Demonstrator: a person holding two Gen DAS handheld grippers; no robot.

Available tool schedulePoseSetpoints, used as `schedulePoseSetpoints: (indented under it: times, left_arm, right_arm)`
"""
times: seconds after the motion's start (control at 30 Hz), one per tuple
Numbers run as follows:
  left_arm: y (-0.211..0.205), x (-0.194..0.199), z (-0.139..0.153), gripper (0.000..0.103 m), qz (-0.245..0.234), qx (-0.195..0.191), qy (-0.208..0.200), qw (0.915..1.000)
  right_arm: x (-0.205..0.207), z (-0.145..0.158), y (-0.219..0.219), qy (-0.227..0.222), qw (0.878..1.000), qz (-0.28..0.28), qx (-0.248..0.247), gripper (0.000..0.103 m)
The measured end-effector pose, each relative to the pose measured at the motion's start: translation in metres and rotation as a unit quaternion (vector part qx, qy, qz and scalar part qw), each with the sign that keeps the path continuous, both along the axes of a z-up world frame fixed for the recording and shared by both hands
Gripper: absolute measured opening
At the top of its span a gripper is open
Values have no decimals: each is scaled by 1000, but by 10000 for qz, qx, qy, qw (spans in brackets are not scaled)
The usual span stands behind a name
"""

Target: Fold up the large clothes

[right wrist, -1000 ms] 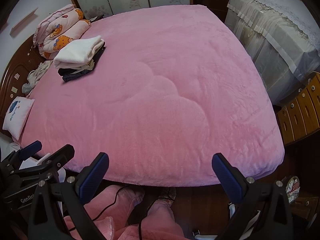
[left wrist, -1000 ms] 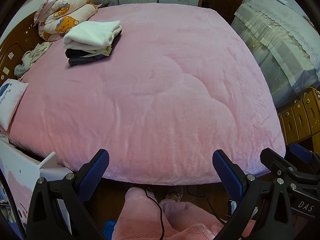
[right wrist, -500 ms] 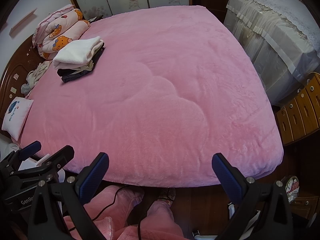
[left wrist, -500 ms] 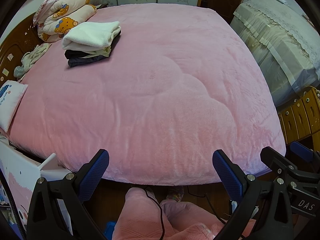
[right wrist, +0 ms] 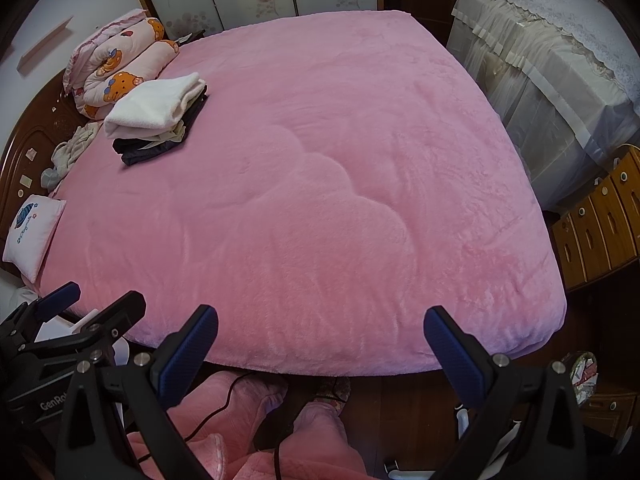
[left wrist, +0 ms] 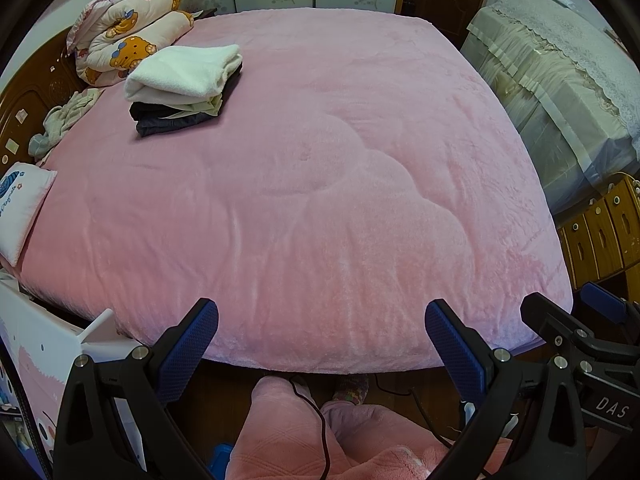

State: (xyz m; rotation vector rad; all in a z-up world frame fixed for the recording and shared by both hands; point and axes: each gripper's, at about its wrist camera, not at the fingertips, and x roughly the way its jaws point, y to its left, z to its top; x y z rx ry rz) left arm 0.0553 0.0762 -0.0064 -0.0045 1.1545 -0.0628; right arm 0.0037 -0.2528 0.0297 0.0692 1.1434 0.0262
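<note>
A stack of folded clothes [left wrist: 182, 90] [right wrist: 158, 116], white on top and dark below, lies at the far left of the pink bed [left wrist: 320, 200] [right wrist: 312, 208]. A crumpled pale garment [left wrist: 64, 120] [right wrist: 72, 148] sits by the headboard. My left gripper [left wrist: 320, 336] hangs open over the bed's near edge, nothing between its blue pads. My right gripper [right wrist: 320, 336] is open too, empty, at the same edge. Each gripper shows at the side of the other's view.
A rolled cartoon quilt [left wrist: 128, 48] and a small white pillow [left wrist: 20, 208] lie at the bed's left. A lace-covered piece of furniture [left wrist: 560, 80] and wooden drawers [left wrist: 600, 228] stand to the right. A person's pink-trousered legs [left wrist: 288, 432] are below.
Both views have drifted very slightly; the grippers stay open and nothing on the bed has moved.
</note>
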Motion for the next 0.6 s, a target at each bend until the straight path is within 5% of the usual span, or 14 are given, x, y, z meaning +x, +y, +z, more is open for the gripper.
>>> schedulePoseSetpoints:
  times: [0.6]
  left_arm:
    - [-2, 2, 4, 102, -25, 62, -46, 10000]
  right_arm:
    - [3, 0, -4, 12, 10000, -14, 19, 103]
